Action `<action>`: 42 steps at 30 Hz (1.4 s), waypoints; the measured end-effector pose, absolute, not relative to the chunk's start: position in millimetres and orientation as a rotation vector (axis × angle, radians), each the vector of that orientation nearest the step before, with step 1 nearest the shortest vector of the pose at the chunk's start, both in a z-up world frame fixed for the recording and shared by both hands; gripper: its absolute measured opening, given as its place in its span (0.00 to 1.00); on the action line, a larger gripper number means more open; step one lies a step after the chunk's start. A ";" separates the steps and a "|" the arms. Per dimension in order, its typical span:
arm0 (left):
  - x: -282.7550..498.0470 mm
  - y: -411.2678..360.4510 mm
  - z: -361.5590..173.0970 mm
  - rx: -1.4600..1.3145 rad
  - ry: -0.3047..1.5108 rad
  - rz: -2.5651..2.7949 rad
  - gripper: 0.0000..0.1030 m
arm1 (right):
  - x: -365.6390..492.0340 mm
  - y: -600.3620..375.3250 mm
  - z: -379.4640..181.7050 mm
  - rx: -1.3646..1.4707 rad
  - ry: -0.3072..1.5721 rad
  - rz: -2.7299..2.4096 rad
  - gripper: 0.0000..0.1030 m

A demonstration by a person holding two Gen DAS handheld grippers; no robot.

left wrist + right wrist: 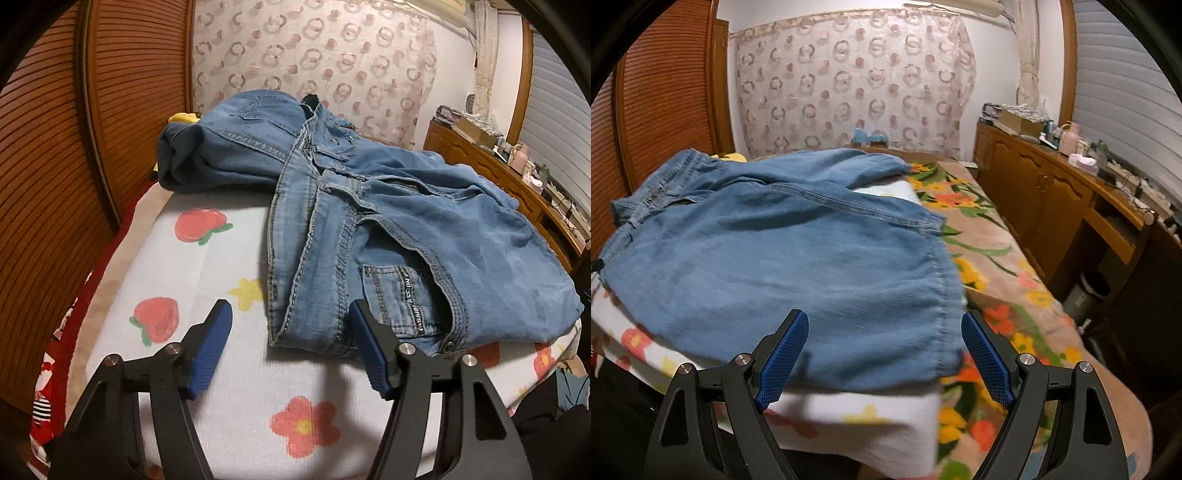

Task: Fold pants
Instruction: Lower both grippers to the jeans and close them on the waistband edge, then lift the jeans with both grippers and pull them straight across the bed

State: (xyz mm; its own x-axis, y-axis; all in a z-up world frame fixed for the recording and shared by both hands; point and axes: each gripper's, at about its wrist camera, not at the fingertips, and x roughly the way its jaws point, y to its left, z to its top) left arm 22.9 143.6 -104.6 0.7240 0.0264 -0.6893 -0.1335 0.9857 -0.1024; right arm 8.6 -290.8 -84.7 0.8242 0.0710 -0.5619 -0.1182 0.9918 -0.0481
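Blue denim pants [388, 229] lie bunched on a white sheet printed with strawberries and flowers [207, 266]. The waistband and front pocket are near me; a leg is folded back toward the far left. My left gripper [290, 314] is open and empty, its blue pads either side of the near waistband end, just short of it. In the right wrist view the pants [783, 258] spread wide and flat. My right gripper [884, 325] is open and empty, just above the near edge of the denim.
A wooden slatted wardrobe [55, 147] stands left. A floral blanket [990, 258] covers the bed to the right. A wooden sideboard [1052, 199] with bottles and clutter runs along the right wall. A patterned curtain [849, 85] hangs behind.
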 end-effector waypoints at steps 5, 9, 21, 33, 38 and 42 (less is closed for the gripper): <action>22.6 143.1 -108.2 -0.152 0.761 0.091 0.65 | 5.0 -298.2 -83.5 -0.055 0.625 0.092 0.84; 24.0 141.8 -108.7 -0.143 0.768 0.080 0.63 | 12.7 -305.0 -86.3 -0.015 0.662 0.097 0.83; 24.0 136.0 -109.6 -0.146 0.761 0.004 0.41 | 24.9 -305.2 -83.8 0.033 0.698 0.172 0.57; 15.3 122.1 -88.9 -0.121 0.724 -0.025 0.21 | 21.6 -315.0 -82.0 -0.004 0.664 0.156 0.18; 4.3 111.5 -56.4 -0.097 0.647 -0.031 0.20 | 14.9 -311.4 -69.2 -0.021 0.620 0.180 0.17; -0.9 113.0 -34.2 -0.104 0.601 -0.041 0.19 | 9.9 -316.3 -57.7 -0.027 0.583 0.181 0.16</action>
State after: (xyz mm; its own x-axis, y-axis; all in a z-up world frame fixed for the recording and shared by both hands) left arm -0.9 113.0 -34.2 0.8242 -0.0684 -0.5622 0.0078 0.9940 -0.1095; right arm 9.9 -316.3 -57.7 0.8194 0.1624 -0.5497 -0.1775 0.9838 0.0261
